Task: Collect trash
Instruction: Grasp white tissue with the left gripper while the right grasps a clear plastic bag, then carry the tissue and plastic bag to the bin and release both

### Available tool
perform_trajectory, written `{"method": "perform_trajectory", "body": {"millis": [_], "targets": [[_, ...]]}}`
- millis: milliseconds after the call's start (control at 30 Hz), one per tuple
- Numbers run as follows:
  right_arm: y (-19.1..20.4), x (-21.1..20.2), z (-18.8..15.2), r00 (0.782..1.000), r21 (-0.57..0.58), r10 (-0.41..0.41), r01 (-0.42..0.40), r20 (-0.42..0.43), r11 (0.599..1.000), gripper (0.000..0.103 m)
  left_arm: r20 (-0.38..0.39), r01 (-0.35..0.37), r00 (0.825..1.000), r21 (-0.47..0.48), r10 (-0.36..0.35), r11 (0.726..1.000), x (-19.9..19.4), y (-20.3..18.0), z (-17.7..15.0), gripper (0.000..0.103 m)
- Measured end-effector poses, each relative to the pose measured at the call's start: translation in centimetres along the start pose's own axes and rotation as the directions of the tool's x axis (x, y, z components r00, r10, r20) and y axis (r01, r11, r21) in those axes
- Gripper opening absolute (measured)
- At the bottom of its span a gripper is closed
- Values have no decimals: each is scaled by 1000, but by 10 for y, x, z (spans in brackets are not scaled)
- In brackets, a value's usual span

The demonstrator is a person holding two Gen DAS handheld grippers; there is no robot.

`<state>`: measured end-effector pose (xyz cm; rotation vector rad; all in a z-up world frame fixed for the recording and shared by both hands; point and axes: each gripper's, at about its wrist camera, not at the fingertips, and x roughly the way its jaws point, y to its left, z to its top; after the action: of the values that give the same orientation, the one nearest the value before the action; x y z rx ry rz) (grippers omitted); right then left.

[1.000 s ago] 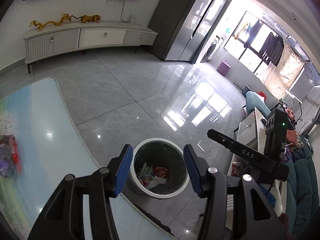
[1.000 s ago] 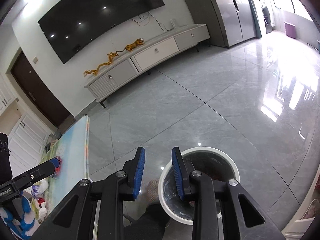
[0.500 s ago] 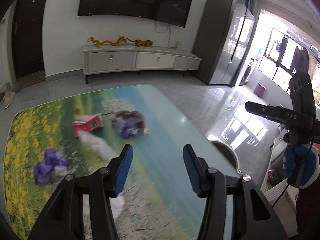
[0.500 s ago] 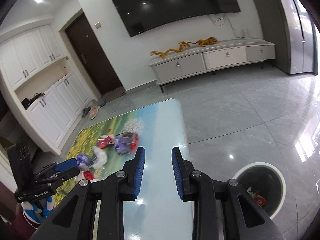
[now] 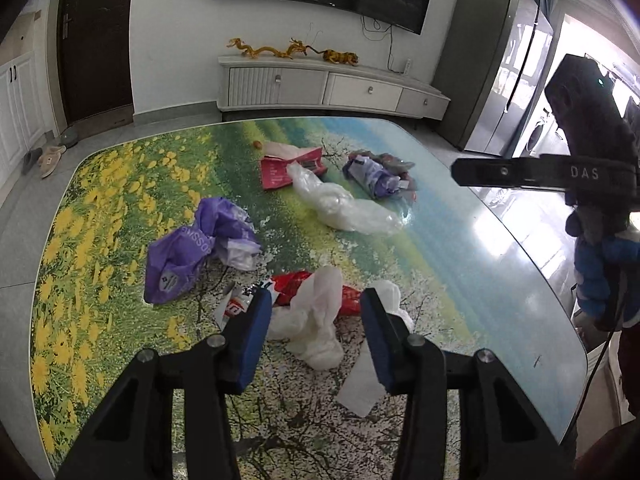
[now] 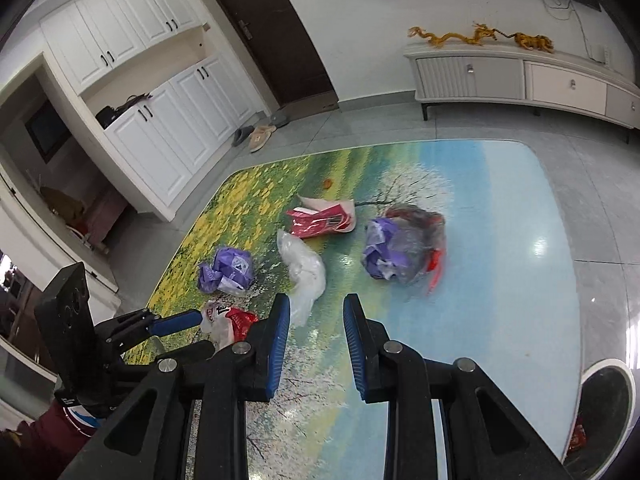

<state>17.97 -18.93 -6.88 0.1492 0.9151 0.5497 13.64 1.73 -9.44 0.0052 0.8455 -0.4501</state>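
Note:
Trash lies scattered on a table (image 5: 460, 264) printed with a flower landscape. My left gripper (image 5: 316, 300) hovers low over a crumpled white plastic bag (image 5: 316, 320) and a red wrapper (image 5: 292, 282). Its jaws are closing, with the white bag between the fingers and no pad pressing on it. A purple bag (image 5: 188, 248), a clear bag (image 5: 340, 204), a pink packet (image 5: 280, 168) and a purple-grey bundle (image 5: 376, 176) lie farther off. My right gripper (image 6: 316, 302) hangs above the table near the clear bag (image 6: 302, 268), open with nothing between its fingers.
A white-rimmed trash bin (image 6: 608, 400) stands on the floor off the table's right edge. A white paper sheet (image 5: 362, 388) lies near the front. A small orange scrap (image 5: 258, 144) sits at the far side. A TV cabinet (image 5: 332, 88) stands by the wall.
Both views have swung from the bin on the floor to the tabletop. My left gripper has dropped closer over the white bag and its jaws have narrowed slightly. The right jaws kept their gap.

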Motion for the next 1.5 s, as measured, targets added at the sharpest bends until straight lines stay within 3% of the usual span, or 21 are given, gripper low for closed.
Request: {"method": "perform_trajectory", "body": {"millis": [167, 367, 433, 467, 500, 567, 967, 1167, 1400, 1500], "targets": [[7, 43, 3, 996, -43, 8, -12, -85, 999, 26, -31, 15, 999, 12, -15, 1000, 13, 2, -6, 40], [8, 83, 1, 990, -62, -4, -5, -144, 998, 26, -45, 8, 999, -3, -8, 1000, 20, 6, -12, 23], [6, 87, -1, 989, -53, 6, -13, -146, 999, 26, -40, 10, 999, -8, -10, 1000, 19, 7, -12, 13], [6, 86, -2, 989, -51, 11, -19, -145, 999, 23, -34, 11, 999, -10, -11, 1000, 18, 7, -13, 11], [6, 85, -3, 989, -52, 18, -26, -145, 998, 13, -29, 8, 1000, -11, -8, 1000, 16, 6, -13, 9], [5, 81, -3, 990, -51, 31, -38, -136, 998, 11, -15, -1, 1000, -11, 1, 1000, 10, 4, -14, 8], [-4, -10, -13, 997, -13, 66, -65, 43, 998, 8, 84, 62, 995, -93, -54, 994, -52, 0, 2, 7], [-34, -74, -30, 991, 41, 13, -19, 137, 999, 8, 107, 148, 986, -170, -131, 974, -74, 1, 10, 7], [-88, -137, -63, 973, 158, -83, 49, 215, 986, 8, 135, 212, 973, -187, -189, 959, -87, -16, 25, 8], [-114, -154, -79, 966, 216, -124, 74, 228, 974, 8, 127, 206, 975, -187, -184, 961, -84, -24, 32, 8]]}}
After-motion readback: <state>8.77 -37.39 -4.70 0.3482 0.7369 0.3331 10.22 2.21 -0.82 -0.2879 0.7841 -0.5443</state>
